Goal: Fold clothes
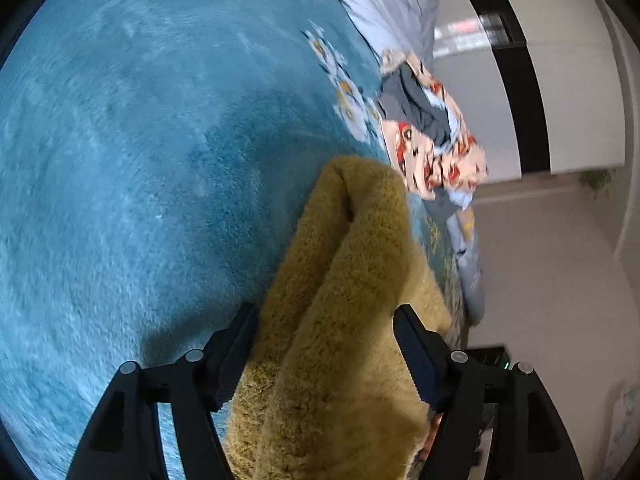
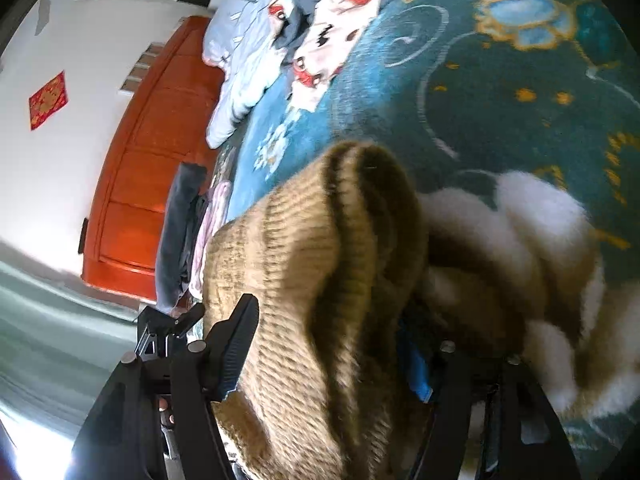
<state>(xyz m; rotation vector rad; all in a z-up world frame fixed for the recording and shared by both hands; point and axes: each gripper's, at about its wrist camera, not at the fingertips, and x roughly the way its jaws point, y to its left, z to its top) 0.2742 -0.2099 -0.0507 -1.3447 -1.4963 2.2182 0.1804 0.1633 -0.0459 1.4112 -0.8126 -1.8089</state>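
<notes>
A mustard-yellow fleece garment [image 1: 344, 280] hangs bunched between the fingers of my left gripper [image 1: 326, 336], above a blue carpet-like bedspread [image 1: 140, 160]. My left gripper is shut on its thick folds. In the right wrist view the same garment shows a ribbed tan hem [image 2: 304, 248] and white fluffy trim [image 2: 532, 224]. My right gripper [image 2: 332, 340] is shut on the ribbed hem; the right finger is mostly hidden by the fabric.
A pile of patterned and grey clothes [image 1: 432, 128] lies at the bedspread's far edge, also in the right wrist view [image 2: 320, 32]. A pale blue quilt [image 2: 240, 64], an orange wooden headboard [image 2: 152, 152] and folded dark clothes [image 2: 180, 236] are beyond.
</notes>
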